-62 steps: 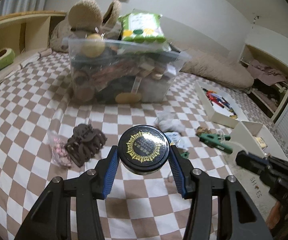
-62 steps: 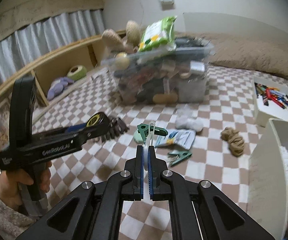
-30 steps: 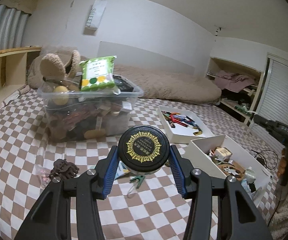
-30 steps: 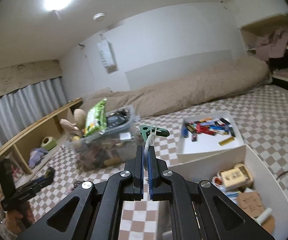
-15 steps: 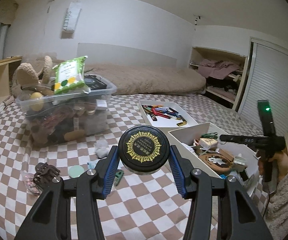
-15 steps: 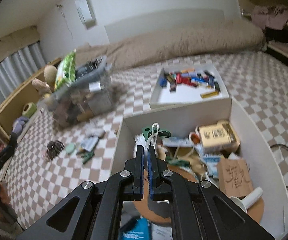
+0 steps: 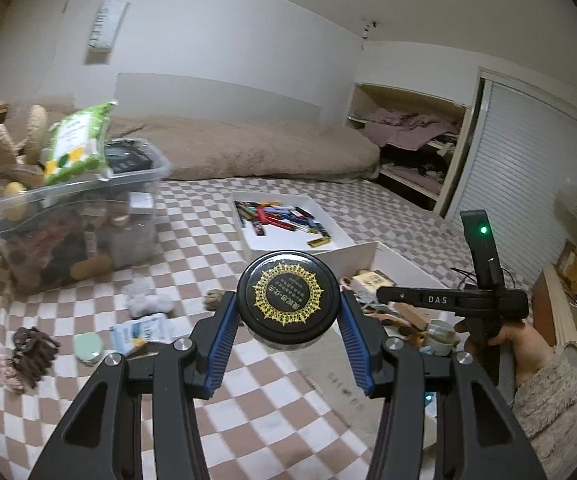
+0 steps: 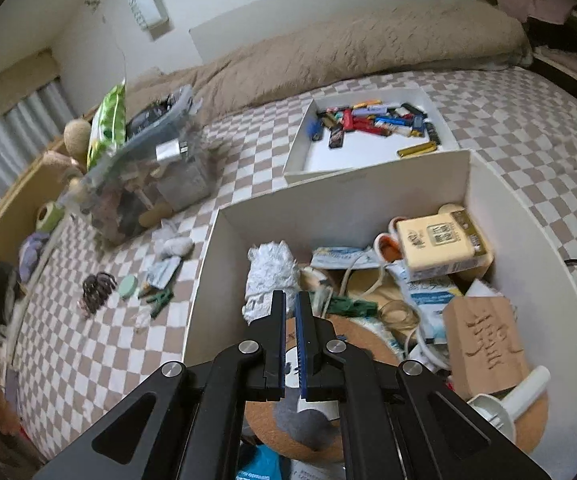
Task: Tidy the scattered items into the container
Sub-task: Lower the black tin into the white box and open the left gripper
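Your left tongs [image 7: 286,314] gripped a round black tin [image 7: 287,299] with a gold sunburst lid, the blue pads [image 7: 219,340] pressed on either side of it, above the checked bedspread [image 7: 192,280]. Your right tongs [image 8: 291,306] were pinched narrow with nothing between the pads; a green clothes peg [image 8: 350,306] lay in the white box [image 8: 328,208] just past their tips.

That white box, the container, sat on the bed right under your right tongs. In it lay a round cork mat [image 8: 352,364] nearest you, a white fluffy cloth [image 8: 268,276] at the left, a brown carved block [image 8: 484,340] at the right, a cream carton [image 8: 438,246] toward the far wall and some printed packets [image 8: 428,292] between them.

In the left wrist view your right hand [image 7: 524,344], in a knitted sleeve [image 7: 548,396], held the other tool beside the box.

On the bedspread to the left of the box, still scattered, were a second green peg [image 8: 159,300], a pale green round lid [image 8: 127,285], a blue and white packet [image 8: 163,270], a brown hair claw [image 8: 97,289] and a grey-white wad of cloth [image 8: 174,246].

Farther off stood a shallow white tray [image 8: 300,156] of coloured lighters [image 8: 372,120], just behind the box. To the left was a clear plastic tub [image 8: 156,184] packed full, with a green packet [image 8: 106,124] on top. Beyond them a beige duvet [image 8: 348,52] lay along the wall.
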